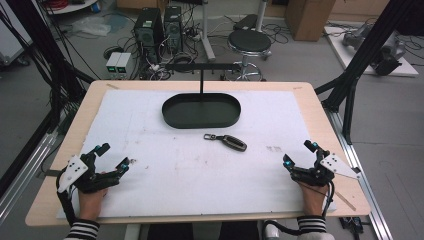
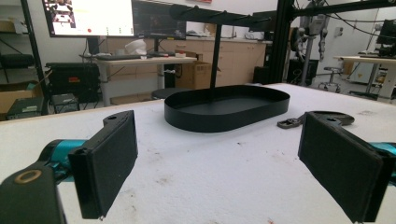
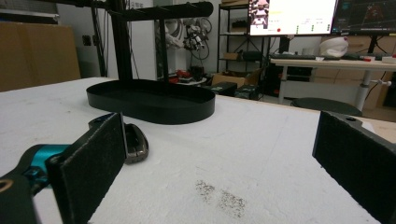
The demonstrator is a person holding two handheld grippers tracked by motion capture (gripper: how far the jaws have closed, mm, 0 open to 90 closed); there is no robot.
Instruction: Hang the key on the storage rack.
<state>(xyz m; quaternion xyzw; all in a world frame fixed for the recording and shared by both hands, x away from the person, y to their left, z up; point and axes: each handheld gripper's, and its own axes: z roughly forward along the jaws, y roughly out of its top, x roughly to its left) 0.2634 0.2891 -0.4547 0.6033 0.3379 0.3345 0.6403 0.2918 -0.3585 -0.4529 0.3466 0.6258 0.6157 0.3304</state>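
Tabletop [image 1: 310,102] of pale wood, covered by a white foam sheet [image 1: 150,125], as we see it from the high view. At the far middle of the sheet stands a black oval tray [image 1: 201,111] with a thin upright post [image 1: 201,82] rising from it and a dark crossbar [image 1: 202,66] on top; the tray's long axis runs left to right. Just in front of the tray, apart from it, lies a dark car key fob [image 1: 234,142] with a metal clip [image 1: 210,137] at one end. We read its long axis as slightly diagonal: the clip end points left and a little away, the fob body right and a little toward the person. Nothing lies between the fob and either gripper; bare sheet separates them.

The left gripper [image 1: 114,159] rests at the near left of the sheet, held by a hand [image 1: 91,197] in a striped sleeve; its jaws are spread wide with nothing between them. The right gripper [image 1: 299,154] rests at the near right, likewise spread and empty. In the left gripper view we see the tray [image 2: 229,109] ahead and the fob [image 2: 327,116] partly behind the right-hand jaw. In the right gripper view the fob [image 3: 133,142] lies partly behind the left-hand jaw, with a dark smudge [image 3: 222,196] on the sheet nearer the camera.

Beyond the table stand a round stool [image 1: 249,42] and computer towers [image 1: 159,27] amid floor cables.
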